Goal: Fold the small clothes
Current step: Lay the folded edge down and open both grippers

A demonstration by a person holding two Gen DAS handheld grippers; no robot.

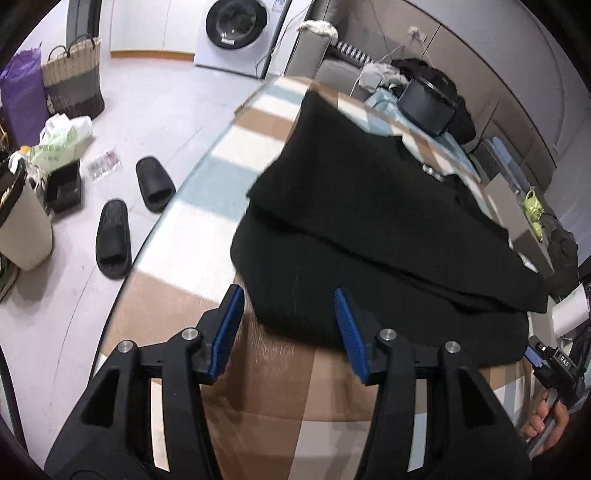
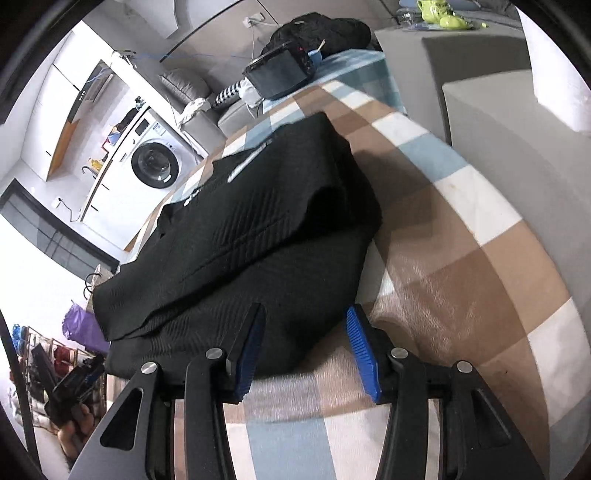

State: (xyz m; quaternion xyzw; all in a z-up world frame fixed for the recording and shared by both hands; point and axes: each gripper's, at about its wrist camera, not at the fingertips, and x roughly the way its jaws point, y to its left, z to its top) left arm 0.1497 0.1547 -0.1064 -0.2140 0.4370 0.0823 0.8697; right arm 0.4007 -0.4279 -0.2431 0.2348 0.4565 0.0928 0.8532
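Now both spread and empty, left gripper [image 1: 288, 332] and right gripper [image 2: 304, 347] at lower centre, likely for gripping the black garment's [image 1: 369, 221] near edge.

One black garment [image 1: 369, 229], two slippers [image 1: 114, 240], one washing machine [image 1: 236, 29].

Looking down past the left gripper [image 1: 288, 314] — blue pads [image 1: 351, 332] standing apart, nothing pinched between them. Black garment [image 1: 369, 221] lying folded over itself on the checked blanket [image 1: 207, 177]. Two black slippers [image 1: 114, 240] sitting on the floor, washing machine [image 1: 236, 29] showing behind.
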